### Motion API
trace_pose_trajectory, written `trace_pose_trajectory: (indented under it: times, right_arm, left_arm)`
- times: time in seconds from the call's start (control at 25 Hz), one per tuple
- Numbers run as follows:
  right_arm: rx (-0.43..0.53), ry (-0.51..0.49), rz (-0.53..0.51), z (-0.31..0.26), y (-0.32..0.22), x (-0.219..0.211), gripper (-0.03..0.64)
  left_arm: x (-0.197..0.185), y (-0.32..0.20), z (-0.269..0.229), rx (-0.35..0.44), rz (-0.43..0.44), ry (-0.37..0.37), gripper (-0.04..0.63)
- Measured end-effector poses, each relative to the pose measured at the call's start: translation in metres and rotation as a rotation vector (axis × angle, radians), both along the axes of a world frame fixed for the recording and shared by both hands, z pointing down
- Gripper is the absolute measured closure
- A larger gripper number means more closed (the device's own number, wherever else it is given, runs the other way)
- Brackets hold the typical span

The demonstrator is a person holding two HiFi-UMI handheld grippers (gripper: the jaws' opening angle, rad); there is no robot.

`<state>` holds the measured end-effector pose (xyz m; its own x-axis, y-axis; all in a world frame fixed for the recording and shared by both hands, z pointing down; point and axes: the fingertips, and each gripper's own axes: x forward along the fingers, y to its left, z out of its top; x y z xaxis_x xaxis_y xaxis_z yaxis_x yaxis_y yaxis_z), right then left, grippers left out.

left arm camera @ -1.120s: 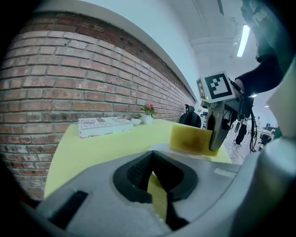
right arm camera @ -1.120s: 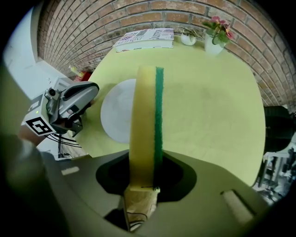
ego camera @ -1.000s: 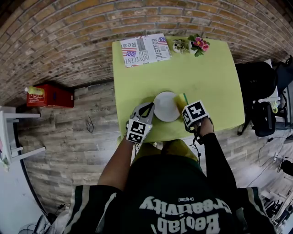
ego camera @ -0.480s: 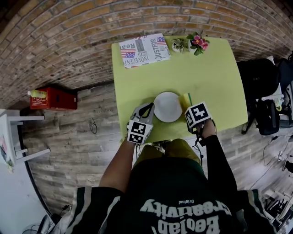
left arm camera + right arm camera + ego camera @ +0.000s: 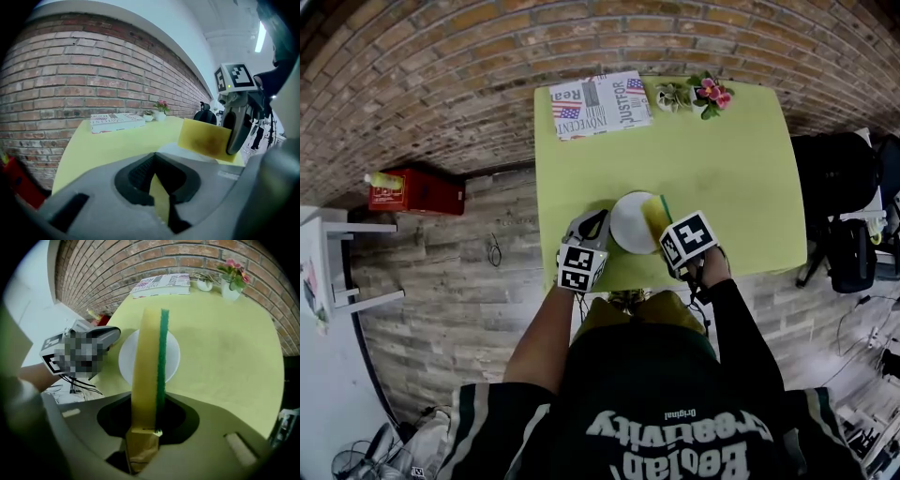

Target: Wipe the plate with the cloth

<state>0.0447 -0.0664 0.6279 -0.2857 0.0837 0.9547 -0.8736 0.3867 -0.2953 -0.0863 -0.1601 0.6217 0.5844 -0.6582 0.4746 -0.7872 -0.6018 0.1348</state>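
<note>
A white plate (image 5: 628,223) (image 5: 171,357) sits near the front edge of the lime-green table (image 5: 722,159). My right gripper (image 5: 664,230) (image 5: 144,430) is shut on a yellow sponge cloth with a green scouring side (image 5: 657,214) (image 5: 147,362) (image 5: 206,138). The cloth stands on edge over the plate's right half. My left gripper (image 5: 597,225) (image 5: 160,206) rests at the plate's left rim, jaws closed to a thin slit showing only table colour. In the right gripper view the left gripper (image 5: 105,336) touches the rim.
A folded newspaper (image 5: 598,101) lies at the table's far left, and small flower pots (image 5: 705,92) stand at the far middle. A red box (image 5: 408,192) is on the floor to the left. A black chair (image 5: 830,169) stands on the right.
My right gripper has carried the cloth leftwards, from beside the plate's right rim to over the plate. The left gripper has stayed at the left rim.
</note>
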Motion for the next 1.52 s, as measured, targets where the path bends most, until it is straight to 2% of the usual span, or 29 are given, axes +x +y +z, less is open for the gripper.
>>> trace_pose_trajectory:
  times: [0.2,0.44,0.68,0.84,1.16,1.36,1.52]
  right_arm:
    - [-0.016,-0.048,-0.094,0.001,0.002,-0.021,0.48]
    - [-0.03,-0.09,-0.2,0.002,0.007,-0.044,0.48]
    - [-0.023,-0.1,-0.259,0.003,0.007,-0.052,0.48]
    - [-0.03,-0.102,-0.293,0.006,0.014,-0.056,0.48]
    - [-0.05,-0.122,-0.294,0.01,0.015,-0.059,0.48]
    - [-0.068,-0.126,-0.3,0.009,0.016,-0.061,0.48]
    - [-0.085,-0.121,-0.3,0.009,0.017,-0.057,0.482]
  left_arm:
    - [-0.002,0.01,0.004,-0.035,-0.043,-0.021,0.588]
    - [-0.004,0.018,0.005,-0.079,-0.108,0.002,0.588]
    - [-0.006,0.021,0.008,-0.068,-0.153,-0.03,0.588]
    - [-0.003,0.025,0.004,-0.036,-0.153,-0.013,0.588]
    - [-0.002,0.027,0.005,-0.026,-0.132,-0.032,0.588]
    - [-0.004,0.027,0.002,-0.029,-0.128,0.019,0.588]
    - [-0.002,0.029,0.003,-0.017,-0.113,-0.009,0.588]
